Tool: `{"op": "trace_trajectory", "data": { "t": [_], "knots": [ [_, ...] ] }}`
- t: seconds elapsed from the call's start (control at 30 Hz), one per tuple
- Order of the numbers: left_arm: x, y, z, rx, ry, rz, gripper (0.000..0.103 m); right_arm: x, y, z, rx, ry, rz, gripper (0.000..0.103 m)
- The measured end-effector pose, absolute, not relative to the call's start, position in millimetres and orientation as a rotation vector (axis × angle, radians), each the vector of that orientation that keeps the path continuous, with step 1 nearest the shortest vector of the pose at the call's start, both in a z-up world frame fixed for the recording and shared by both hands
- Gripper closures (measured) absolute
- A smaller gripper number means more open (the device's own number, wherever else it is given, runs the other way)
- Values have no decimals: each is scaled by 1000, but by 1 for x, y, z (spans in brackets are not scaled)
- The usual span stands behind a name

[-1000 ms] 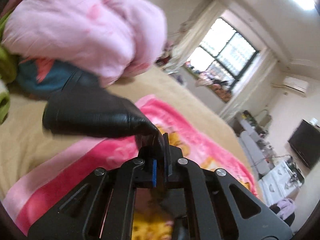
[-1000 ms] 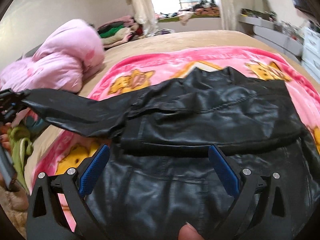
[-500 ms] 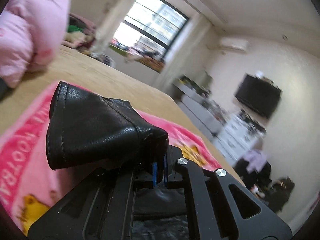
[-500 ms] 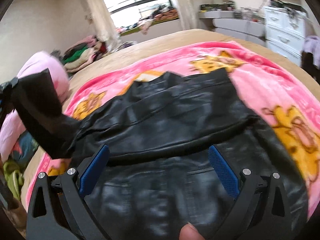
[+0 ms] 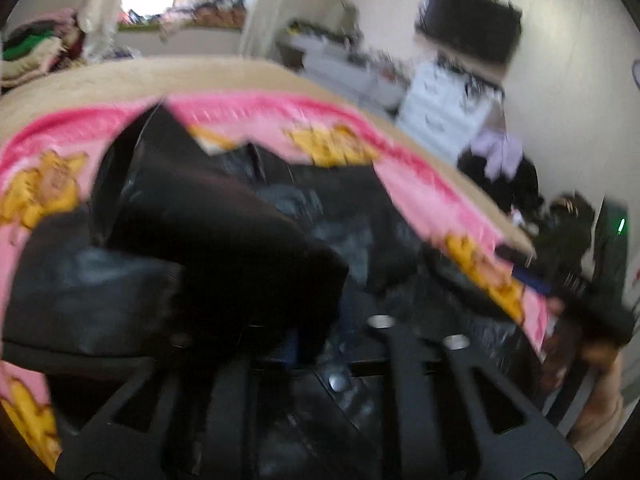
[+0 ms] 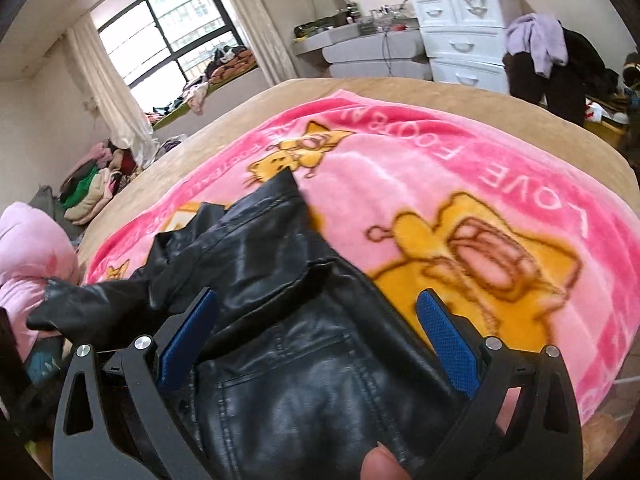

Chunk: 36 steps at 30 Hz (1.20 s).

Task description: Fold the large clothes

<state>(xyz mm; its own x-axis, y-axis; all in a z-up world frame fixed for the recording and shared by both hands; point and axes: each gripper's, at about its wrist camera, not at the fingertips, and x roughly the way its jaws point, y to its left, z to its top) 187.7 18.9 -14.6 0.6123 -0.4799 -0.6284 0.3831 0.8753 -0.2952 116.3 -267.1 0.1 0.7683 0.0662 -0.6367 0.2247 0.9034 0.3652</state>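
Black leather jacket (image 6: 288,360) lies spread on a pink blanket (image 6: 460,184) that covers a tan bed (image 6: 240,120), with its body nearest the right wrist camera and its collar pointing away toward the window (image 6: 168,36). At far left in the right wrist view a pink quilt (image 6: 28,256) sits bunched at the bed's edge, and beside it one jacket sleeve (image 6: 92,308) is lifted off the blanket and stretched out to the left. The blanket shows yellow cartoon cats and white lettering, seen upside down, that reads "LOVE" and partly "FOOTBALL". The right gripper (image 6: 316,344) hovers just above the jacket with its blue-padded fingers (image 6: 444,340) spread wide, gripping nothing; a fingertip of the person's hand (image 6: 380,462) shows at the bottom edge. Behind the bed at right stand a white drawer unit (image 6: 460,36) and a chair draped with clothes (image 6: 540,44). The left wrist view is heavily blurred: the left gripper (image 5: 320,344) is tilted over the bed with a fold of the black sleeve (image 5: 192,264) bunched at its tips, which look clenched on the sleeve, though the blur hides the contact itself. A dark television (image 5: 468,28) hangs on the far wall.
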Motion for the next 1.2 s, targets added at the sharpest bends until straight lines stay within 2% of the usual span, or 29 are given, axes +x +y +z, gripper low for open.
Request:
{"op": "trace_trajectory", "data": {
  "t": [0.03,0.07,0.1,0.13,0.2,0.23,0.3,0.47,0.6,0.7,0.77,0.8,0.83,0.87,0.9,1.0,1.13,1.17,1.2],
  "knots": [
    [189,14,-23,-127,795,-505,63,116,-270,-2,447,698,-95,5],
    [188,7,-27,-122,816,-510,52,116,-271,-3,451,700,-97,5],
    [185,0,-35,-112,848,-522,35,117,-273,-4,456,703,-97,5],
    [183,-5,-38,-104,858,-524,29,118,-274,-5,461,705,-96,5],
    [176,-13,-46,-69,893,-539,26,119,-276,-6,473,713,-85,5],
    [173,-16,-45,-56,903,-545,18,120,-275,-6,479,716,-77,5],
    [166,-15,-39,-32,904,-560,13,122,-274,-4,491,721,-45,5],
    [157,11,-3,-55,803,-538,9,142,-257,-4,503,797,104,5],
    [175,67,23,-154,718,-378,9,170,-216,-11,393,885,196,5],
    [190,113,22,-193,726,-189,10,189,-187,-13,329,883,253,20],
    [198,142,16,-244,740,-92,10,207,-175,-25,296,951,230,28],
    [199,154,14,-276,745,-69,10,214,-171,-30,294,977,224,53],
    [200,165,11,-306,750,-47,10,218,-169,-34,303,990,240,73],
    [202,175,10,-330,754,-22,10,219,-164,-33,321,988,287,76],
    [203,184,7,-351,754,8,10,218,-161,-28,309,963,308,83],
    [210,199,2,-382,736,67,10,211,-140,12,186,829,398,93],
    [210,210,-7,-460,735,60,11,212,-132,61,17,692,416,94],
    [210,206,-8,-451,732,52,15,214,-132,71,-40,656,410,94],
    [211,197,-8,-419,733,35,30,215,-132,76,-84,636,401,94]
  ]
}}
